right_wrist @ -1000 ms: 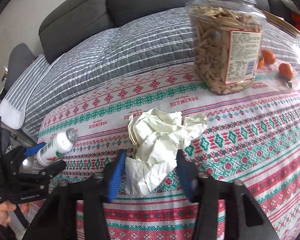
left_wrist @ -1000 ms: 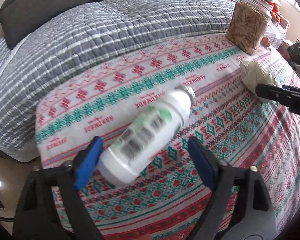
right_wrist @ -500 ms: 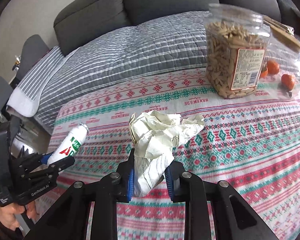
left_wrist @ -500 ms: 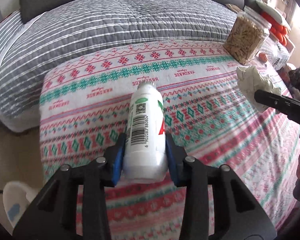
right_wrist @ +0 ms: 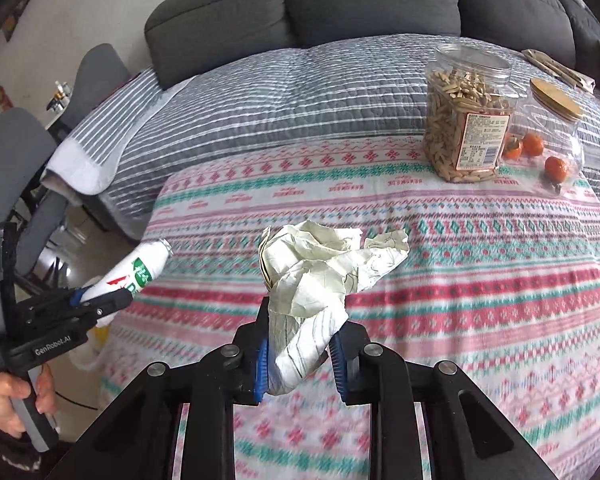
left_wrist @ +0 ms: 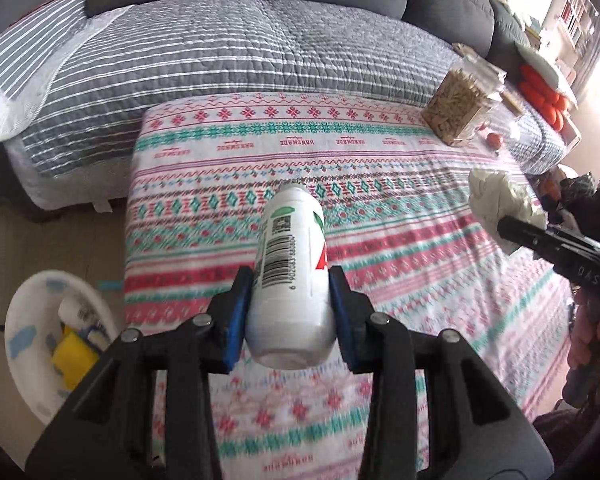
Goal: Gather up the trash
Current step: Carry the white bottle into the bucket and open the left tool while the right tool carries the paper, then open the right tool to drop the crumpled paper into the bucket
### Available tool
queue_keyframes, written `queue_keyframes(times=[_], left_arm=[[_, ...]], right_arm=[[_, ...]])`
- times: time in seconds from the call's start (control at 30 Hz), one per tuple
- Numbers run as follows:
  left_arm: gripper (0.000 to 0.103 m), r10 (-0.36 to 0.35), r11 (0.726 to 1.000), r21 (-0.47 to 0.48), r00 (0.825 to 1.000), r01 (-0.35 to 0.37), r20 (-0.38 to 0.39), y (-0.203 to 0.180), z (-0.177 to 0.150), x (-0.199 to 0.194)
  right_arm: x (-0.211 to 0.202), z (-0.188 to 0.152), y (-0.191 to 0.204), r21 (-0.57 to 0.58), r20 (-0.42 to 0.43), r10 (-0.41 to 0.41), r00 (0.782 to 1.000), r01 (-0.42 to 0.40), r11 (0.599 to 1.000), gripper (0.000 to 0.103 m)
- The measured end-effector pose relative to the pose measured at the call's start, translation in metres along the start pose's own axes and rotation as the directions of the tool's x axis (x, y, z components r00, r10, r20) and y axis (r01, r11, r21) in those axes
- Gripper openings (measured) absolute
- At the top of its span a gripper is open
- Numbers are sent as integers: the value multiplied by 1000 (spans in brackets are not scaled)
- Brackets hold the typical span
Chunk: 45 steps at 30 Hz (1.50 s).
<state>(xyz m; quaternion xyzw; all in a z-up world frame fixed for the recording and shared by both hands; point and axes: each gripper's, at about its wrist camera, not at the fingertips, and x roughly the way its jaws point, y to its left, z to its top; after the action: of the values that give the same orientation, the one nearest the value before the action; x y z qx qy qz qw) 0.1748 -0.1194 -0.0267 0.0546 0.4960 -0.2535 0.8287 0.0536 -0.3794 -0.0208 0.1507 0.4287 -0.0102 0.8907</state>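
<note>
My left gripper (left_wrist: 290, 312) is shut on a white plastic bottle (left_wrist: 292, 272) with a barcode and a red and green label, held above the patterned tablecloth (left_wrist: 400, 168). From the right wrist view the same bottle (right_wrist: 134, 274) sticks out of the left gripper (right_wrist: 100, 304) at the table's left edge. My right gripper (right_wrist: 300, 364) is shut on a crumpled cream paper wad (right_wrist: 320, 276), lifted off the cloth. In the left wrist view that paper wad (left_wrist: 500, 200) shows at the right, with the right gripper's black body beside it.
A white trash bin (left_wrist: 32, 344) with several discarded items stands on the floor left of the table. A clear jar of seeds (right_wrist: 468, 120) and a lidded jar with small oranges (right_wrist: 556, 140) stand at the table's far right. A grey sofa with a striped quilt (right_wrist: 300, 92) lies behind.
Both grippers closed on their items and lifted them: the left took the bottle off the cloth, the right took the paper wad. Both views rose and pulled back; the trash bin came into view.
</note>
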Motion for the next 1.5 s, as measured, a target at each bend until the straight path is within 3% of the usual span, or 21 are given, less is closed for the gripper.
queue_keyframes(times=[0.17, 0.47, 0.73, 0.97, 1.03, 1.07, 1.1, 1.27, 1.5], left_arm=[[40, -4, 1000, -24, 1000, 5, 20, 20, -18, -20], [40, 61, 995, -76, 998, -58, 29, 81, -48, -52], [40, 116, 968, -228, 993, -107, 24, 152, -67, -71], [40, 153, 945, -297, 988, -140, 22, 188, -81, -74], [48, 207, 940, -285, 978, -188, 39, 196, -83, -74], [68, 235, 934, -283, 972, -219, 23, 200, -84, -71], [80, 249, 928, -290, 969, -235, 10, 204, -87, -69], [80, 230, 920, -322, 973, -224, -18, 220, -99, -68], [82, 270, 909, -310, 960, -278, -69, 231, -115, -73]], right_arm=[[-12, -10, 26, -35, -16, 39, 999, -39, 999, 26], [-3, -17, 87, -133, -46, 74, 996, -80, 988, 26], [22, -24, 146, -208, -89, 112, 990, -128, 970, 26], [40, -28, 192, -261, -118, 152, 981, -179, 949, 26], [46, -29, 204, -271, -125, 163, 979, -191, 943, 26], [48, -29, 209, -275, -128, 167, 978, -196, 941, 26], [52, -30, 214, -277, -131, 172, 976, -202, 939, 26], [66, -30, 235, -277, -152, 196, 969, -232, 932, 26], [87, -32, 264, -291, -180, 226, 957, -271, 917, 26]])
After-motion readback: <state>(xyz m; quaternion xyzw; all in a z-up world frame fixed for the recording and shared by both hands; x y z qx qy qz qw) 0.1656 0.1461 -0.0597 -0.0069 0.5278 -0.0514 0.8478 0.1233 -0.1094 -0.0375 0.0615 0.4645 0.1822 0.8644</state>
